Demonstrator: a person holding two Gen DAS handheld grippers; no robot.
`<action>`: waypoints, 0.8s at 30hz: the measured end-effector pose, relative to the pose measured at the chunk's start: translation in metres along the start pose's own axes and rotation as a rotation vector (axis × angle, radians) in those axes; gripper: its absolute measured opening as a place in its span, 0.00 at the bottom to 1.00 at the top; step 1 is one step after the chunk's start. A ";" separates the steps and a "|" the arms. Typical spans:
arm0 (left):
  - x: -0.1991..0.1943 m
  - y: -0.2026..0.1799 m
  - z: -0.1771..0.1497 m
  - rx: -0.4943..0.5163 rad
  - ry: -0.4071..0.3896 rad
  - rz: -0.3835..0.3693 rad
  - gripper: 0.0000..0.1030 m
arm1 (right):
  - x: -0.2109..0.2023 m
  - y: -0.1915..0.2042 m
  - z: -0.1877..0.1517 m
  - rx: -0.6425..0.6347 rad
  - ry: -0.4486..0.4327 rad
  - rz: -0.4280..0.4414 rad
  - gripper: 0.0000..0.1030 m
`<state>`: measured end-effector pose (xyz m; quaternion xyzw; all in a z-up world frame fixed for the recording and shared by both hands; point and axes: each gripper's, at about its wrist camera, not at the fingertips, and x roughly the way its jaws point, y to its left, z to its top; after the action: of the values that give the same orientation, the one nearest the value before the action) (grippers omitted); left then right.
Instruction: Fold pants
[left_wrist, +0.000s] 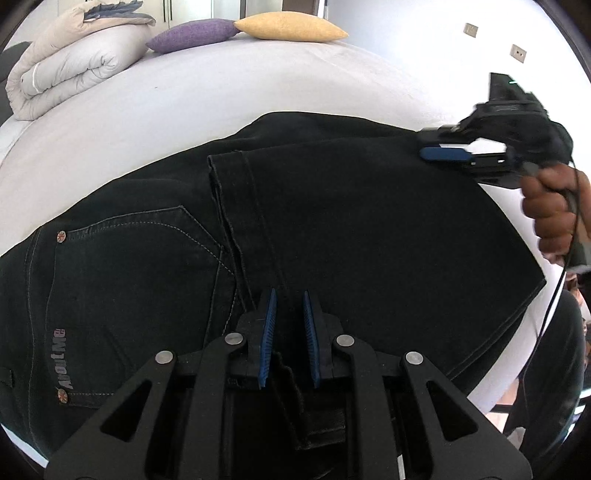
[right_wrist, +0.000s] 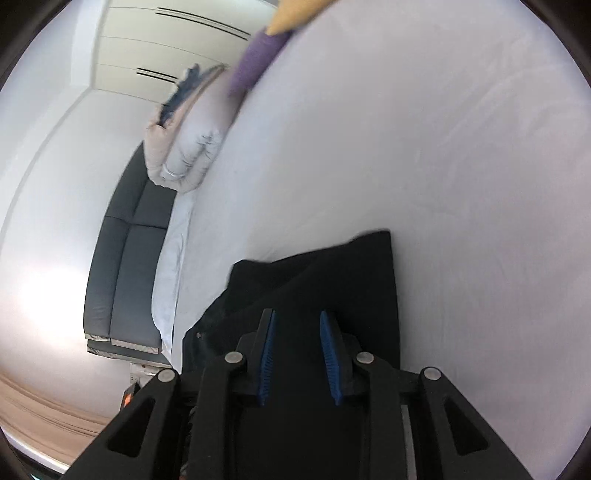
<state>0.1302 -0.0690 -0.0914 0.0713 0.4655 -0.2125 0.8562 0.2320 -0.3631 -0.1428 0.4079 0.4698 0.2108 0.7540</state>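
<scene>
Your left gripper (left_wrist: 289, 332) points steeply down over the near edge of the pants (left_wrist: 332, 221), which lie folded on the bed (left_wrist: 184, 96); its jaws stand nearly closed, with dark fabric running up between the pads, so treat it as grasping a fold of the leg near the hem seam. The pants lie with their long axis running left to right in the left wrist view: the back pocket (left_wrist: 140, 251) and waistband sit at the left, the folded leg panel extends to the right. Your right gripper (left_wrist: 443, 153) hovers at the far right corner of that panel, rolled on its side; in its own view the jaws show a visible gap over the dark cloth, and whether cloth is pinched there cannot be told. The right hand is nearer the free right end. Open sheet lies beyond the far edge and to the right; the rolled duvet (left_wrist: 66, 70), purple cushion (left_wrist: 192, 35) and yellow cushion (left_wrist: 291, 26) are well apart.
</scene>
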 end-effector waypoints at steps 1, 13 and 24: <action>0.001 0.000 0.000 0.005 -0.002 0.011 0.14 | 0.012 0.003 -0.018 0.014 0.009 -0.012 0.01; 0.014 -0.028 0.000 0.019 -0.011 0.046 0.14 | 0.002 0.015 -0.093 -0.002 0.051 0.021 0.00; 0.021 -0.025 -0.005 0.007 -0.026 0.033 0.14 | -0.027 0.015 -0.163 0.011 0.013 0.024 0.00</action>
<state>0.1254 -0.0965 -0.1101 0.0794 0.4523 -0.2011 0.8652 0.0766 -0.3052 -0.1530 0.4162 0.4708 0.2197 0.7462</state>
